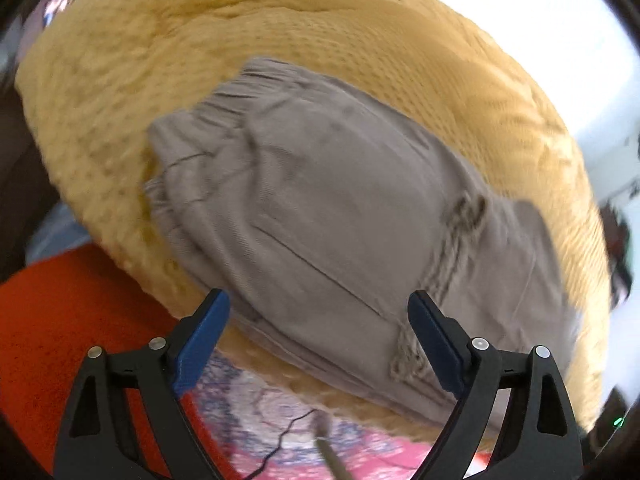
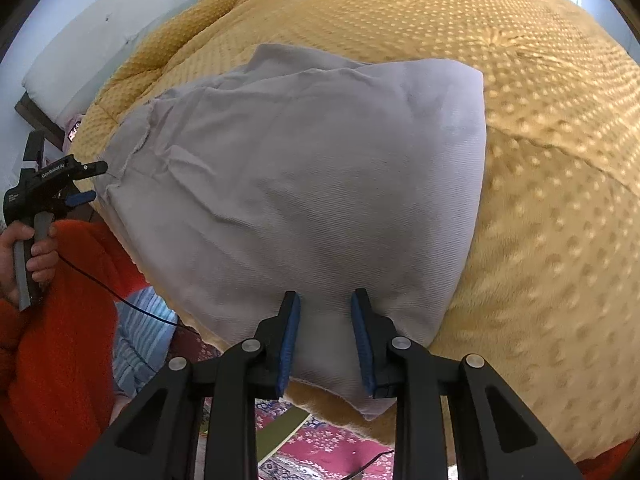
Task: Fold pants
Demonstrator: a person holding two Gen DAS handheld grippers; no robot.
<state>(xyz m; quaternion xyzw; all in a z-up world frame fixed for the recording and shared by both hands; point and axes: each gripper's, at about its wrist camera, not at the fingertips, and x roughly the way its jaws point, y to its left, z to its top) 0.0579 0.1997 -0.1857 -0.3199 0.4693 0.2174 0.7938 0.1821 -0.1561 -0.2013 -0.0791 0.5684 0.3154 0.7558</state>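
Grey-taupe pants (image 1: 320,200) lie folded on a mustard-yellow blanket (image 1: 140,80). In the left wrist view the elastic waistband is at the far end and a knotted drawstring (image 1: 452,240) runs along the right. My left gripper (image 1: 320,308) is open, hovering over the near edge of the pants, holding nothing. It also shows at the left in the right wrist view (image 2: 86,184). In the right wrist view the pants (image 2: 300,180) spread out ahead on the blanket (image 2: 560,200). My right gripper (image 2: 326,320) has its jaws partly closed around a raised pinch of the fabric at the near edge.
The bed's edge runs just below the pants in both views. An orange-red sleeve (image 2: 60,340) is at the left. A patterned pink rug (image 2: 328,448) lies on the floor below. A white wall (image 2: 80,20) stands behind the bed.
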